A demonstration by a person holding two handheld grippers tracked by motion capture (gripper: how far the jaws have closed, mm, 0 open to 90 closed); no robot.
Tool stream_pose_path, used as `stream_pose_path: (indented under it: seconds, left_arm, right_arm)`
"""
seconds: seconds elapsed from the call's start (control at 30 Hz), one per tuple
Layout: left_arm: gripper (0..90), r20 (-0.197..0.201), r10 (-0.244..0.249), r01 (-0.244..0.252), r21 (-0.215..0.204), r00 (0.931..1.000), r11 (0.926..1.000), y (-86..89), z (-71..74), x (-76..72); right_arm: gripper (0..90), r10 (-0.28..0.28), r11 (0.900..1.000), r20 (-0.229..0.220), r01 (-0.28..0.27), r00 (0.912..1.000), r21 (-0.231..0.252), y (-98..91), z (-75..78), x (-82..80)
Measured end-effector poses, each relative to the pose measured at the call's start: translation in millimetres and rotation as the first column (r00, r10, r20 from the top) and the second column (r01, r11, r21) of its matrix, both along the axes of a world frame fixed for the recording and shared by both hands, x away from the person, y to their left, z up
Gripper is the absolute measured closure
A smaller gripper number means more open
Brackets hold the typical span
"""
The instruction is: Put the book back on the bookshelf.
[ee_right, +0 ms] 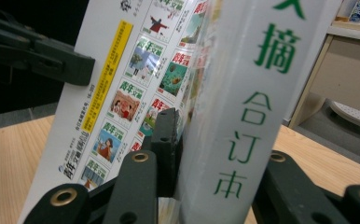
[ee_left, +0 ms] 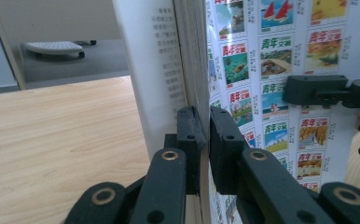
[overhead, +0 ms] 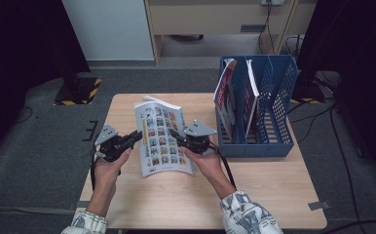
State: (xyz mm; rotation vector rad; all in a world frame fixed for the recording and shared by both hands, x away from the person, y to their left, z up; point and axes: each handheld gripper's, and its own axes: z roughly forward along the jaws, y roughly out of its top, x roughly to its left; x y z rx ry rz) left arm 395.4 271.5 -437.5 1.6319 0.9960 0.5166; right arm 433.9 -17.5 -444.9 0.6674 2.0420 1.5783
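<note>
A thick white book (overhead: 162,139) with rows of small colour pictures on its cover is held tilted above the wooden table (overhead: 264,195). My left gripper (overhead: 140,136) is shut on its left edge; in the left gripper view the jaws (ee_left: 205,135) pinch the cover and a thin layer of pages (ee_left: 194,56). My right gripper (overhead: 174,133) is shut on the book's right side. In the right gripper view its jaws straddle the white spine (ee_right: 243,107) with green characters, one finger (ee_right: 165,140) pressed on the cover.
A blue file rack (overhead: 278,107) stands at the table's right, close to the right gripper. Two books (overhead: 224,95) (overhead: 252,95) lean in its left slots. Bare tabletop lies in front of and left of the held book.
</note>
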Motion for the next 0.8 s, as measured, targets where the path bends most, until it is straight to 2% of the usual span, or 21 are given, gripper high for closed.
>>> stream_pose_path:
  seconds: [0.1,0.23,0.4,0.53,0.6,0.63,0.7,0.77,0.8]
  left_arm:
    - [83.0,-0.018,0.013,-0.014,-0.037,0.9997,0.9992,8.8,-5.0,1.3]
    - [80.8,-0.036,0.021,-0.023,-0.067,0.9991,0.9975,16.6,-14.0,2.1]
    - [77.0,-0.046,0.026,-0.029,-0.078,0.9986,0.9965,20.2,-21.2,3.5]
    - [56.2,-0.041,0.043,-0.047,-0.078,0.9982,0.9958,19.9,-26.9,4.7]
    - [46.9,-0.051,0.054,-0.058,-0.074,0.9973,0.9956,20.1,-30.6,5.7]
    - [43.1,-0.048,0.049,-0.053,-0.086,0.9977,0.9949,20.4,-36.3,7.5]
    - [33.3,-0.087,0.019,-0.027,-0.093,0.9961,0.9953,18.2,-42.3,11.5]
    - [29.4,-0.095,0.023,-0.028,-0.054,0.9952,0.9982,13.3,-49.0,13.8]
    - [27.9,-0.095,0.023,-0.028,-0.054,0.9952,0.9982,13.3,-49.0,13.8]
  right_arm:
    - [71.7,0.008,0.9999,0.007,-0.008,0.9999,0.007,5.1,2.3,-1.4]
    - [73.4,0.034,0.9992,0.02,-0.034,0.9992,0.018,7.8,6.3,-5.4]
    - [73.8,0.053,0.9985,0.027,-0.054,0.9982,0.014,9.3,8.9,-9.0]
    - [73.9,0.07,0.9974,0.032,-0.071,0.997,0.015,9.1,9.7,-14.1]
    - [73.9,0.074,0.9971,0.033,-0.074,0.9967,0.015,9.3,8.3,-15.6]
    - [73.9,0.074,0.997,0.032,-0.074,0.9968,0.021,8.5,7.2,-16.0]
    - [73.9,0.077,0.9964,0.034,-0.079,0.9964,0.031,6.8,6.5,-16.1]
    - [73.9,0.082,0.9957,0.033,-0.083,0.9961,0.04,5.9,7.3,-16.4]
    - [73.9,0.082,0.9957,0.033,-0.083,0.9961,0.04,5.9,7.3,-16.4]
